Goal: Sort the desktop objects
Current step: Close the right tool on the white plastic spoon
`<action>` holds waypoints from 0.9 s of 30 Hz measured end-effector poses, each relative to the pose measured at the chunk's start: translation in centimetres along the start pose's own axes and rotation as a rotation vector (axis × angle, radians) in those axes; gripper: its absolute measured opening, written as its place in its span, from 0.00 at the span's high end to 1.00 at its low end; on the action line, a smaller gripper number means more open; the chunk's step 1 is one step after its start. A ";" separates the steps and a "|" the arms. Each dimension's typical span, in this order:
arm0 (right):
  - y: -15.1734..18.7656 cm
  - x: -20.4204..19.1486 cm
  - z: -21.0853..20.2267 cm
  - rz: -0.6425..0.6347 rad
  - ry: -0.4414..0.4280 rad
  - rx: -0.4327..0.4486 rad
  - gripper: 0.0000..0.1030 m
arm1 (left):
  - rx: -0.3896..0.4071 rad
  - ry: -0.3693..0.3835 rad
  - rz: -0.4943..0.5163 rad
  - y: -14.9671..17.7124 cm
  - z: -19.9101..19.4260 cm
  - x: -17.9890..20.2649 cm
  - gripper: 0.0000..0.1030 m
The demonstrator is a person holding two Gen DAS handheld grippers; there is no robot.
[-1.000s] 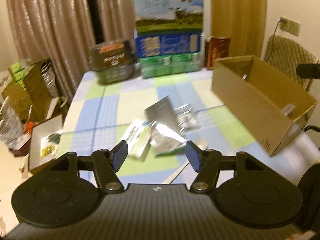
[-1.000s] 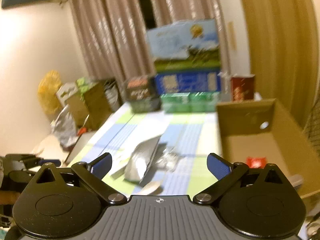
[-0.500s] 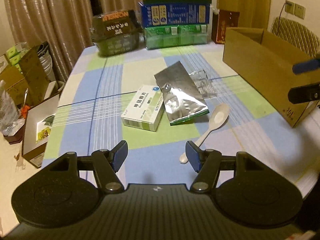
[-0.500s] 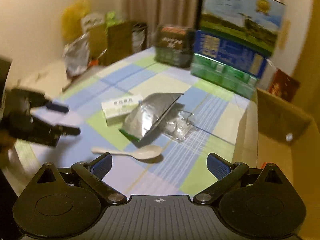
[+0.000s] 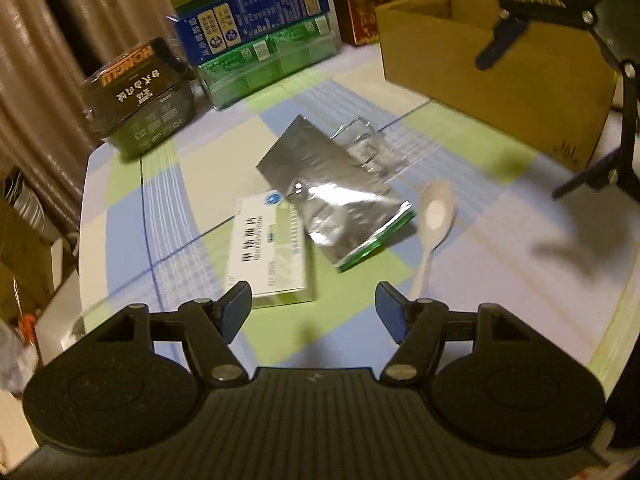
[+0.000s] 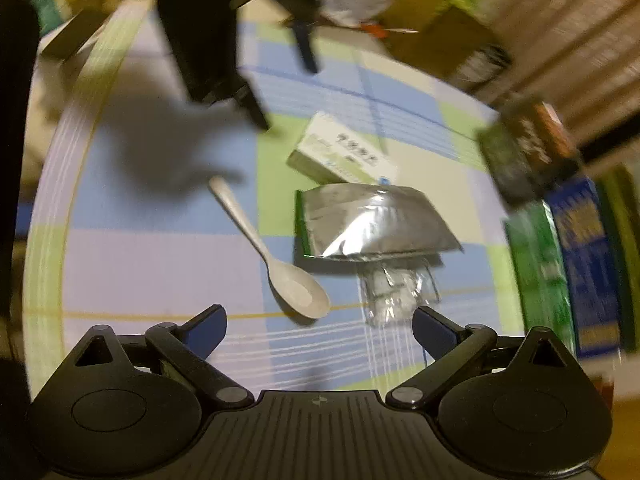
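Observation:
On the checked tablecloth [image 5: 192,184] lie a white medicine box [image 5: 272,256], a silver foil pouch [image 5: 332,196], a clear crumpled plastic cup [image 5: 368,152] and a white spoon [image 5: 434,220]. My left gripper [image 5: 314,310] is open and empty, just in front of the medicine box. My right gripper [image 6: 320,326] is open and empty, above the spoon [image 6: 276,256] and the plastic cup [image 6: 396,288]; the pouch [image 6: 372,220] and box [image 6: 340,156] lie beyond. The right gripper also shows in the left wrist view [image 5: 560,80], and the left gripper in the right wrist view [image 6: 280,92].
An open cardboard box [image 5: 500,76] stands at the right of the table. Stacked green and blue cartons [image 5: 264,40] and a dark box [image 5: 140,96] stand along the far edge. Cardboard boxes and bags [image 5: 24,240] sit on the floor at left.
Both grippers have dropped towards the table. The right gripper has swung over the spoon and now looks down at the items. Both stay open.

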State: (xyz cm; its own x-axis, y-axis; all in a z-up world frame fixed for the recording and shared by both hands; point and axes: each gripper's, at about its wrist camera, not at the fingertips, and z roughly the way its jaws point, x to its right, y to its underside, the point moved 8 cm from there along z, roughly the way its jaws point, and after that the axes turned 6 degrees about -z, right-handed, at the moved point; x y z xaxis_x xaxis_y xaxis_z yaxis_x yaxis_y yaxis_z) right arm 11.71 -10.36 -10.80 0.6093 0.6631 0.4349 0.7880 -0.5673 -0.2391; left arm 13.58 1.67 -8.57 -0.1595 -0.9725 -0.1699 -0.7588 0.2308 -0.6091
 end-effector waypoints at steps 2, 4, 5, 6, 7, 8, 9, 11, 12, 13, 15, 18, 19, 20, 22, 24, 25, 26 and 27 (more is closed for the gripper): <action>0.1 0.0 1.6 -0.071 -0.051 -0.018 0.13 | -0.026 -0.008 0.027 0.0 0.8 -1.1 0.36; 0.1 -0.2 2.9 -0.134 -0.095 -0.042 0.19 | -0.046 -0.009 0.036 0.0 1.6 -2.1 0.35; 0.3 -0.5 3.7 -0.177 -0.129 -0.053 0.21 | -0.052 -0.008 0.037 0.0 2.0 -2.6 0.34; 0.3 -0.7 4.3 -0.205 -0.153 -0.065 0.26 | -0.059 -0.003 0.040 0.0 2.4 -2.9 0.33; 0.5 -0.8 5.0 -0.232 -0.171 -0.082 0.29 | -0.064 0.001 0.044 0.0 2.8 -3.1 0.32; 0.6 -0.8 5.6 -0.252 -0.177 -0.092 0.30 | -0.068 0.004 0.050 0.0 3.2 -3.3 0.31; 0.6 -0.7 6.2 -0.270 -0.184 -0.095 0.33 | -0.072 0.007 0.059 0.0 3.7 -3.5 0.30; 0.6 -0.2 7.2 -0.272 -0.206 -0.095 0.37 | -0.075 0.017 0.067 0.0 4.5 -3.6 0.29; 0.5 0.0 7.6 -0.272 -0.214 -0.095 0.39 | -0.076 0.023 0.069 0.0 4.8 -3.5 0.28; 0.4 0.2 7.9 -0.279 -0.218 -0.097 0.42 | -0.076 0.030 0.071 0.0 5.2 -3.5 0.28; 0.3 0.3 8.7 -0.304 -0.234 -0.103 0.46 | -0.073 0.044 0.074 -0.2 5.9 -3.4 0.28; 0.2 0.5 9.6 -0.325 -0.256 -0.110 0.49 | -0.073 0.064 0.071 -0.5 7.1 -3.3 0.27; 0.1 0.7 9.8 -0.320 -0.267 -0.103 0.50 | -0.073 0.067 0.068 -0.6 7.5 -3.4 0.27; -0.2 1.0 9.9 -0.312 -0.269 -0.098 0.51 | -0.074 0.072 0.064 -0.7 7.8 -3.4 0.27; -0.3 1.4 10.2 -0.304 -0.279 -0.098 0.57 | -0.074 0.080 0.062 -1.0 8.4 -3.6 0.27; -0.3 1.7 10.3 -0.287 -0.307 -0.106 0.66 | -0.079 0.087 0.053 -1.2 9.1 -3.8 0.27; -0.3 1.9 10.4 -0.284 -0.314 -0.111 0.68 | -0.082 0.093 0.045 -1.2 9.5 -3.9 0.27; -0.3 2.0 10.4 -0.281 -0.316 -0.115 0.70 | -0.088 0.098 0.036 -1.2 9.8 -4.0 0.27; -0.2 2.1 10.4 -0.275 -0.319 -0.117 0.72 | -0.097 0.103 0.028 -1.2 10.2 -4.0 0.27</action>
State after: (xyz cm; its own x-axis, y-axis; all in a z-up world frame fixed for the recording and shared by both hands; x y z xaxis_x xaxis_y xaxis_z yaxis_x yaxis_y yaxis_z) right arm 13.72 -3.76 -18.85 0.3896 0.9044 0.1740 0.9206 -0.3881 -0.0436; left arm 21.57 5.65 -15.04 -0.2416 -0.9650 -0.1019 -0.8101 0.2584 -0.5263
